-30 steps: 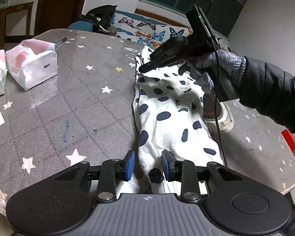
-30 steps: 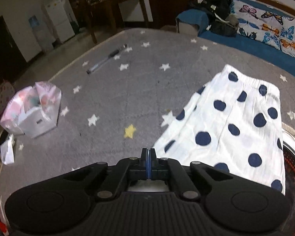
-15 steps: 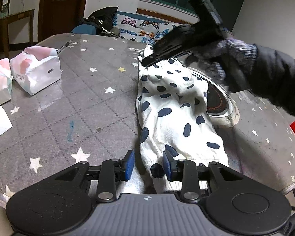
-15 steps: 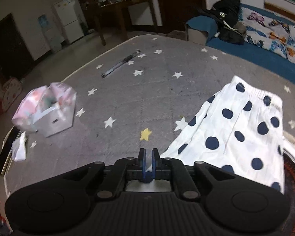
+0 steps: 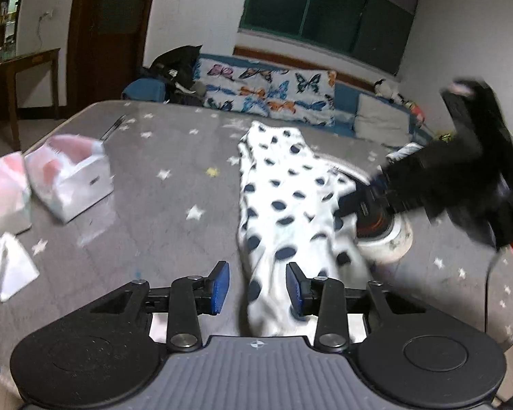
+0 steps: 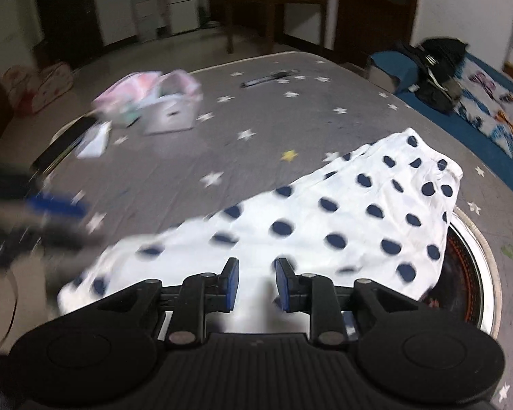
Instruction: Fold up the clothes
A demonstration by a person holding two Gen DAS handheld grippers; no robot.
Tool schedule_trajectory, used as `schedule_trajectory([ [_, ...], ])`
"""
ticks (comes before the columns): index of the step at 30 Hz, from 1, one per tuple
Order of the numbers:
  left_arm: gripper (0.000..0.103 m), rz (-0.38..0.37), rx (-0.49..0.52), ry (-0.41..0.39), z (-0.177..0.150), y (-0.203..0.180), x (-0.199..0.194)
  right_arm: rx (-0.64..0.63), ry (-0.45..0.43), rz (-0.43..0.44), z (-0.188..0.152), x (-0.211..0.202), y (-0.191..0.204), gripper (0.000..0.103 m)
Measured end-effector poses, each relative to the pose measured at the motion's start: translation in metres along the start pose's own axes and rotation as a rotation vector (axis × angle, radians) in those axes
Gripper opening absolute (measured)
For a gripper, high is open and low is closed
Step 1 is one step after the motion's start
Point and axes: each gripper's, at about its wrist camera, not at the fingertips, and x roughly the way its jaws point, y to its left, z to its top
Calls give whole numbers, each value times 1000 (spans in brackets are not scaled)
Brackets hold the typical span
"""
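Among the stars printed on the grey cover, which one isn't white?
The yellow star, just left of the polka-dot garment; the others are white.

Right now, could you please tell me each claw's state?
Left claw: open around the spotted garment.
Right claw: open, just released, over the garment.

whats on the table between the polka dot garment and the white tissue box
Only bare grey star-print table cover lies between the polka dot garment and the white tissue box; the left wrist view shows it best.
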Motion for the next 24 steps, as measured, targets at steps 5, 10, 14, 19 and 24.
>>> schedule_trajectory([
  [5, 34, -68, 39, -8, 18, -10, 24, -84, 5, 63, -24, -15, 34, 23],
  [10, 31, -121, 60, 35, 27, -15, 61, -155, 5, 111, -41, -17, 63, 23],
  [14, 27, -115, 65, 56, 28, -10, 83, -171, 20, 125, -50, -9, 73, 23],
  [19, 17, -69, 63, 103, 17, 4, 102, -159, 41, 125, -66, -5, 77, 24],
  [24, 13, -63, 73, 102, 16, 7, 104, -144, 41, 130, -71, -10, 75, 25],
])
